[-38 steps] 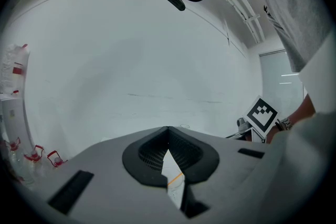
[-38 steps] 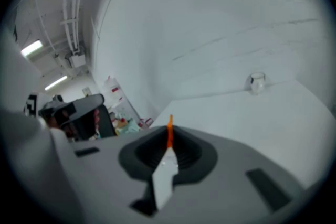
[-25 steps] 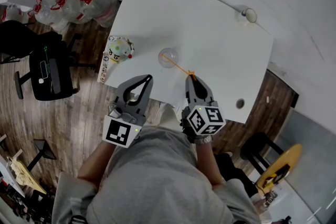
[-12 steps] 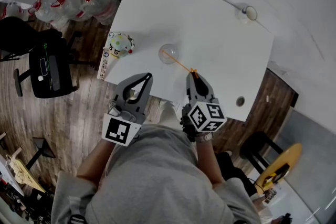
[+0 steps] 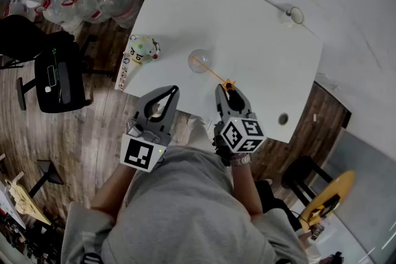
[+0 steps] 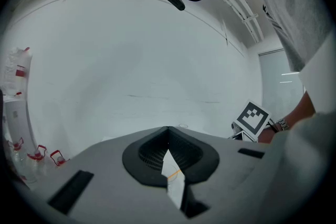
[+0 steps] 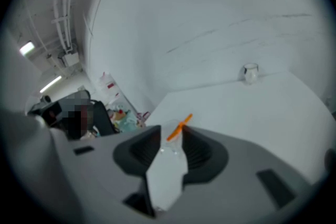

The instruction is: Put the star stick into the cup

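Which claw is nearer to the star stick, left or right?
Right. The right claw, its jaws having just been opening, has the star end of the star stick between them. The left claw is apart from it, further left in the head view.

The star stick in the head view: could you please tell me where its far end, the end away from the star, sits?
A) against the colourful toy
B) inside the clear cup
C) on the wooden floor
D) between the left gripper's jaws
B: the star stick slants across the white table from its star end to the clear cup, and its tip lies within the cup's rim.
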`<state>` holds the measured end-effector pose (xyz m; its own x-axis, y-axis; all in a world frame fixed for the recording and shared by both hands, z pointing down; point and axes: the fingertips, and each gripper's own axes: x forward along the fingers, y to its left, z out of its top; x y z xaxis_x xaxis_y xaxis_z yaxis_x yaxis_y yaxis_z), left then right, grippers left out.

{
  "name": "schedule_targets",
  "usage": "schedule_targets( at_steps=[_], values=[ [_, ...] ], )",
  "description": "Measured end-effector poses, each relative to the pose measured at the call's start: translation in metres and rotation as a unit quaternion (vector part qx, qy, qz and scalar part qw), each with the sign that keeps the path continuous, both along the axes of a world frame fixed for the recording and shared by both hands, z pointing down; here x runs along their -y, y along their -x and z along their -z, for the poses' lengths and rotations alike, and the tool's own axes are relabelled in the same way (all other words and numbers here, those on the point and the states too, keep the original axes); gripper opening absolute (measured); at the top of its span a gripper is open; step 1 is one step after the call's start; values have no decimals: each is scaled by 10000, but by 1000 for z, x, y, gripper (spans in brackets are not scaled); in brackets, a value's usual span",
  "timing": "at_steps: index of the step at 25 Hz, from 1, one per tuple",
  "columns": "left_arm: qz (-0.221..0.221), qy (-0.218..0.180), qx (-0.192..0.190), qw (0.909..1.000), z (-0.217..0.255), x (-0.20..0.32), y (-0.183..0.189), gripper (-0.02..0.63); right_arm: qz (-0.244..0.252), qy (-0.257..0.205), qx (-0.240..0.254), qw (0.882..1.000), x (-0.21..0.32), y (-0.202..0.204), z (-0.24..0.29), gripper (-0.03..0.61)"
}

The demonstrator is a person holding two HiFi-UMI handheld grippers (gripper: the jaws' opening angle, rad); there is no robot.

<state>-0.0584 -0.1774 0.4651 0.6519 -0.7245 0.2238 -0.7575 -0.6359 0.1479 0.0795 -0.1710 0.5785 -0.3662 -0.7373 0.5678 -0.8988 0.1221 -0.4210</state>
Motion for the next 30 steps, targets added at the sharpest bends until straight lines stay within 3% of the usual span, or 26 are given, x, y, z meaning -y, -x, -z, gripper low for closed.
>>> schedule_targets(
  at_steps=[13, 26, 30],
  values=[
    [147, -113, 14, 9998, 4, -13, 3, 29, 108, -54, -15, 9999, -9, -1, 4, 155],
    [147, -190, -62, 9997, 11, -48, -26, 29, 200, -225, -44, 9995, -39, -22, 20, 153],
    [159, -223, -68, 9996, 13, -57, -37, 29, 248, -333, -69, 9991, -47, -31, 27, 89]
  ],
)
